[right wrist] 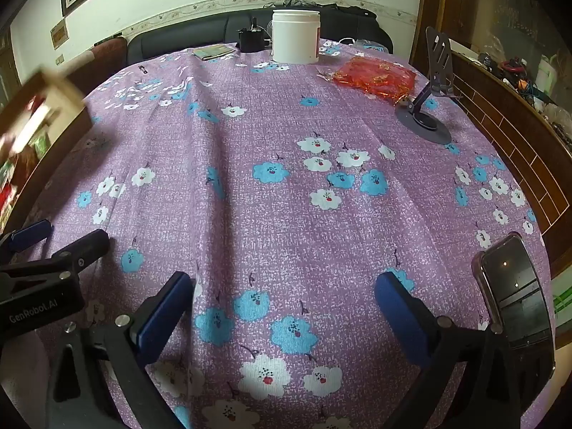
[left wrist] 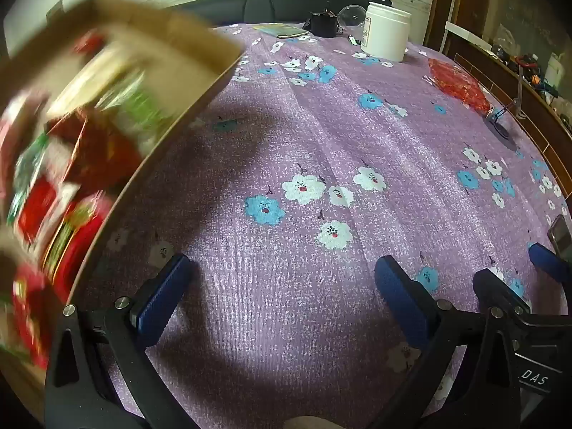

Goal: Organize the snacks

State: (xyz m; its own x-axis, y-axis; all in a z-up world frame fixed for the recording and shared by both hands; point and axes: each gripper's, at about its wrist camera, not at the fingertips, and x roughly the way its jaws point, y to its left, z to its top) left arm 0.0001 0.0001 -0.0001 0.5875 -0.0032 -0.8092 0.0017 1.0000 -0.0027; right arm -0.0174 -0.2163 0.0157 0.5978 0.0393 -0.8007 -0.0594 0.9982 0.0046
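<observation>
Snacks [left wrist: 71, 164] in box [left wrist: 186, 28] fill left view.

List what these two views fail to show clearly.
- Snack packets in the cardboard box, left wrist view: motion blur, brands unreadable.
- Box, right wrist view: cut off by the left edge.
- White jar label: too small.
- Phone screen: dark, partly behind a gripper finger.
</observation>
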